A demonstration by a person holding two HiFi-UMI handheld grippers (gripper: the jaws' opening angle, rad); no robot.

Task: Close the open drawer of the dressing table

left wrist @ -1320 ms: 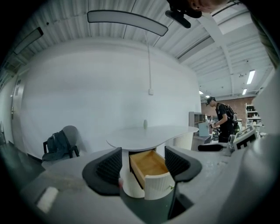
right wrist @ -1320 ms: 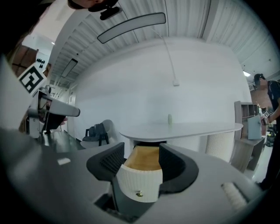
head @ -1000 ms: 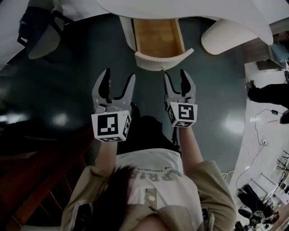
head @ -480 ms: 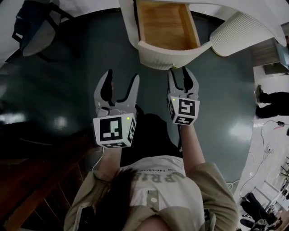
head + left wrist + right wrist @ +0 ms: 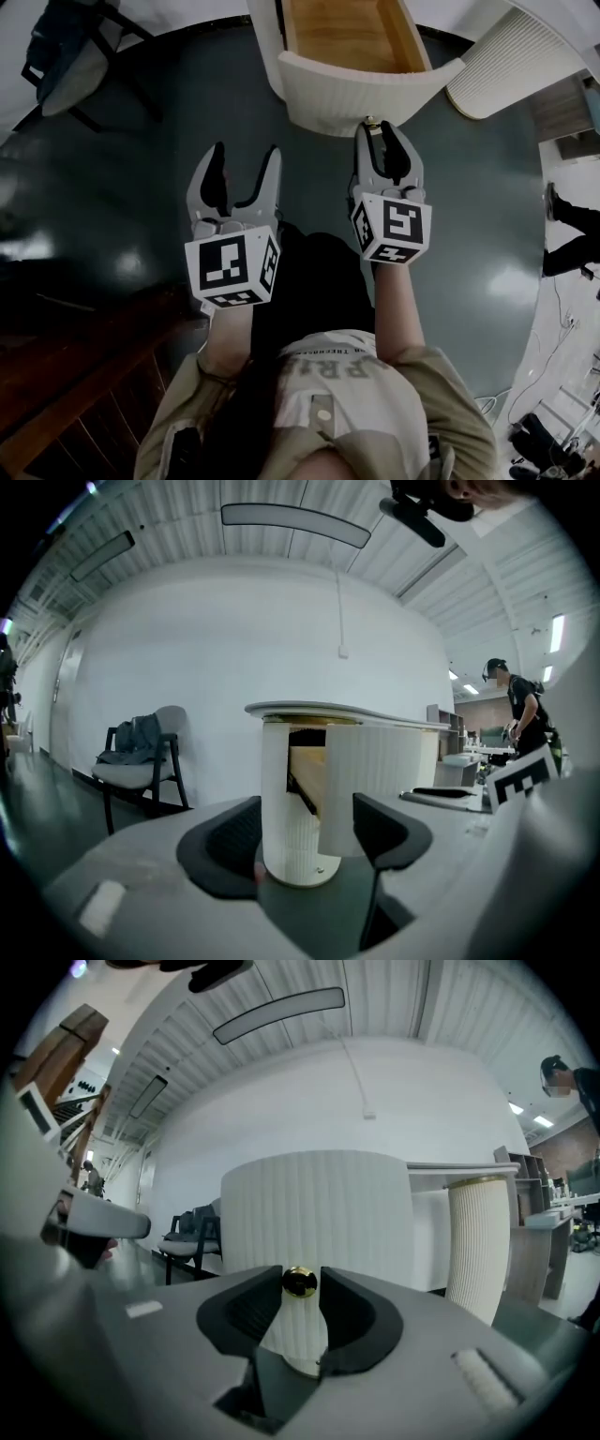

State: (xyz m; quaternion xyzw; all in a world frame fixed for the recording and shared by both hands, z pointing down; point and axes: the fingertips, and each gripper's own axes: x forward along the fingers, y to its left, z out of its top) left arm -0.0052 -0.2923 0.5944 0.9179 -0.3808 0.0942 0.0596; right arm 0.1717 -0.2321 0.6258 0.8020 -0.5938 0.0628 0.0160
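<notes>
Two hand-held grippers face the ribbed white drawer (image 5: 370,89): left (image 5: 246,155) agape, right (image 5: 378,129) closing on its gold knob (image 5: 300,1282).

- Open floor (image 5: 141,178) between the chair (image 5: 61,56) at far left and the drawer (image 5: 370,89): wide passage; left gripper (image 5: 246,155) sits in it short of the drawer, jaws spread, only floor between them
- Drawer's ribbed front blocks the way ahead of the right gripper (image 5: 379,134); brass knob (image 5: 300,1282) fills the gap of its closing jaws, no slack seen either side
- Ribbed table leg (image 5: 502,66) stands right of the drawer, a strip of floor between
- Dark wooden furniture (image 5: 66,375) hems in the lower left
- A person's legs (image 5: 572,234) far right, well apart
</notes>
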